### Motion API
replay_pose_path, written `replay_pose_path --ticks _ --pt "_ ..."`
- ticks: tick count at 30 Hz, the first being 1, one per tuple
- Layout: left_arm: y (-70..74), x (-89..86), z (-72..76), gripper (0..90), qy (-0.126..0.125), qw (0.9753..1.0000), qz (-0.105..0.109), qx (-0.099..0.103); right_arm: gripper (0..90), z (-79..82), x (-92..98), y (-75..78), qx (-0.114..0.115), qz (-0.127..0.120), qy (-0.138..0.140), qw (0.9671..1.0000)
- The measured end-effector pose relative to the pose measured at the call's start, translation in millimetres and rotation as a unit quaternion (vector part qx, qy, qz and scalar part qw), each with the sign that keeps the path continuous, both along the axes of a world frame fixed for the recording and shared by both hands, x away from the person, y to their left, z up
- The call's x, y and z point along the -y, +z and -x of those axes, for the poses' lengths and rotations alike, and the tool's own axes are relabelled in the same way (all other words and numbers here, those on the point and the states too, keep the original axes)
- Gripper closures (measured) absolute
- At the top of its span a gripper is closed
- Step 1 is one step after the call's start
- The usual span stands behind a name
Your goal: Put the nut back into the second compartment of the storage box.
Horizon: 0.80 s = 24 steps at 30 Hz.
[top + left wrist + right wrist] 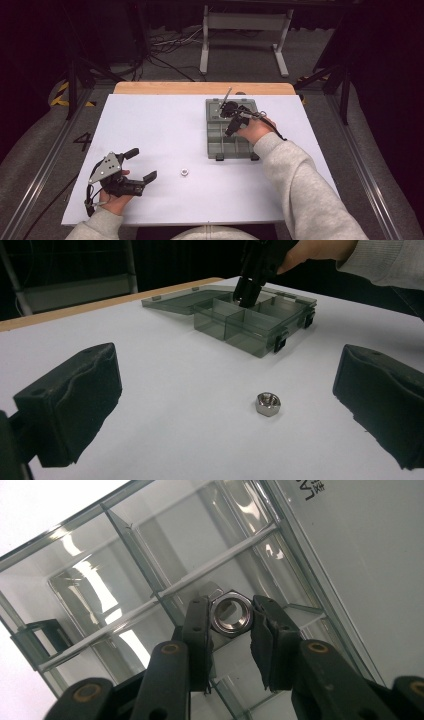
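A steel hex nut sits pinched between the two jaws of my right gripper, which is shut on it. It hangs just above a compartment of the clear grey parts box. From the high view, the right gripper points down into the box at the table's middle right. A second hex nut lies loose on the white table. My left gripper rests near the front left, open, with that nut on the table ahead of its wide-apart jaws.
The box's lid lies folded open flat on the far side. Black latches stick out from the box's near wall. A wooden strip runs along the table's far edge. White table surface spreads between the two grippers.
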<state>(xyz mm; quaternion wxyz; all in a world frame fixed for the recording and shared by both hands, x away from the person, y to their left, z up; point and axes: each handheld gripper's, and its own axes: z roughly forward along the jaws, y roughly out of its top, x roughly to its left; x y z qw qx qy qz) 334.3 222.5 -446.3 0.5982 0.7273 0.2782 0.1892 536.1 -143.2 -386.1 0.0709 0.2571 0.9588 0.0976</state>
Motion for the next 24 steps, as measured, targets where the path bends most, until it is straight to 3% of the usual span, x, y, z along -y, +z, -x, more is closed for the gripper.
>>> replay_pose_path --ticks 3,8,15,20,24 --pt "0.0 -0.2 0.0 0.0 0.0 1.0 0.001 0.0 69.1 -0.5 0.2 0.0 -0.002 -0.001 0.0 1.0" --pt "0.0 -0.3 -0.2 0.0 -0.001 1.0 0.0 0.001 59.7 0.1 0.6 3.4 0.005 -0.007 -0.003 1.0" --pt "0.0 0.3 -0.1 0.0 -0.001 1.0 0.0 -0.002 44.8 12.4 -2.0 24.2 0.024 -0.04 0.006 0.9989" --pt "0.1 0.8 0.2 0.0 0.0 1.0 0.001 -0.001 24.9 36.6 -17.3 42.8 0.055 -0.065 0.046 0.9953" --pt "0.2 0.5 0.3 0.0 0.0 1.0 0.001 -0.002 8.9 56.8 -31.3 50.2 0.061 -0.077 0.085 0.9915"
